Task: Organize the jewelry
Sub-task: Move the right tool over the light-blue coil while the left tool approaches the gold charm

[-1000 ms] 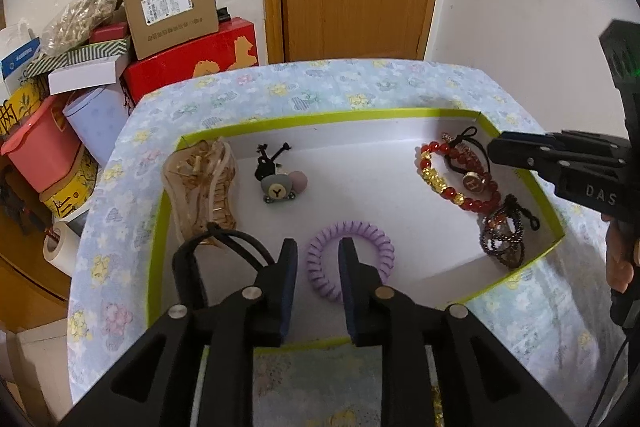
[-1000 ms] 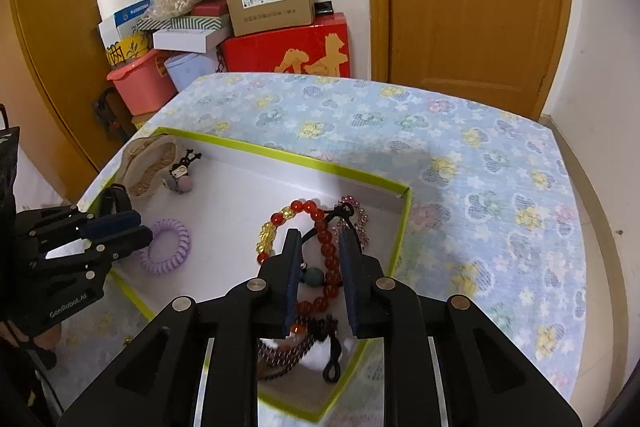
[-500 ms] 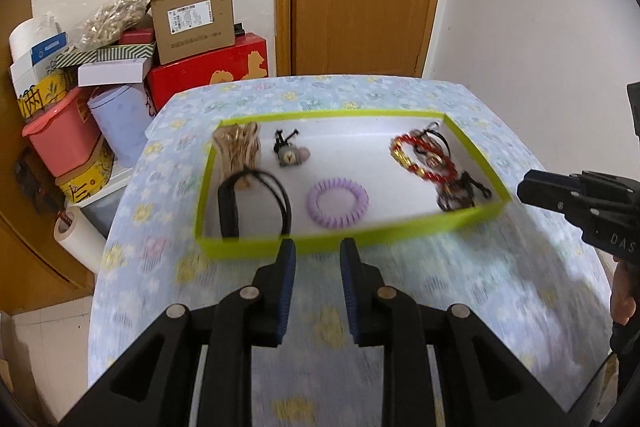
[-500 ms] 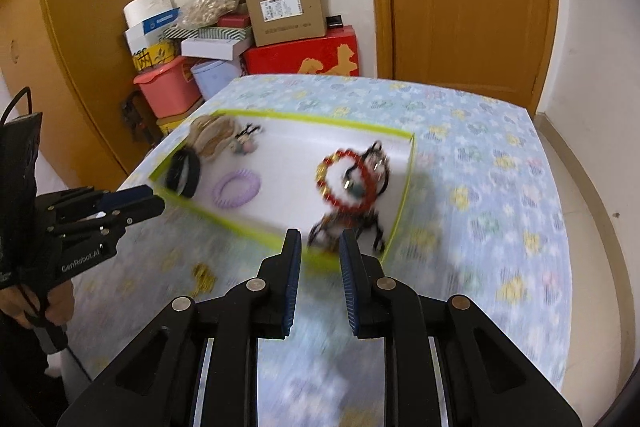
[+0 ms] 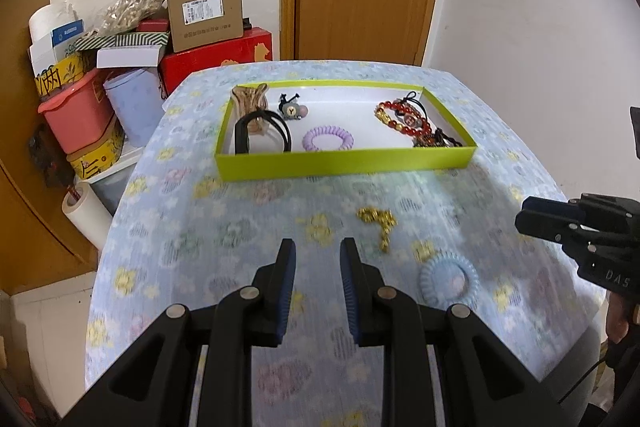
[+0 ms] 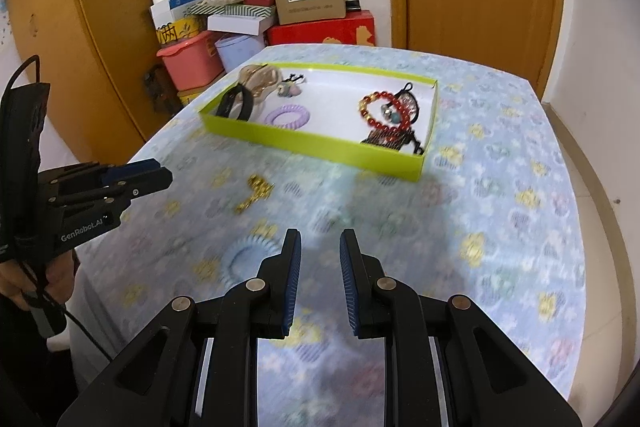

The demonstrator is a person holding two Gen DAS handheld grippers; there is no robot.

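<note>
Both grippers hover over the flowered tablecloth (image 5: 192,227), jaws partly apart, nothing between them. Left gripper (image 5: 317,255): gold chain (image 5: 378,223) lies just ahead and slightly right of its tips; pale blue coil hair tie (image 5: 449,281) sits right of its right finger, on the cloth. Right gripper (image 6: 320,247): same blue tie (image 6: 248,254) just left of its left finger, partly hidden by it; gold chain (image 6: 256,191) farther ahead-left. Green tray (image 5: 344,161) is well ahead of both tools, holding a purple coil tie (image 5: 329,139), red bead bracelet (image 5: 402,121), black band (image 5: 262,131) and a small bear clip (image 5: 293,109). Near cloth is blurred.
</note>
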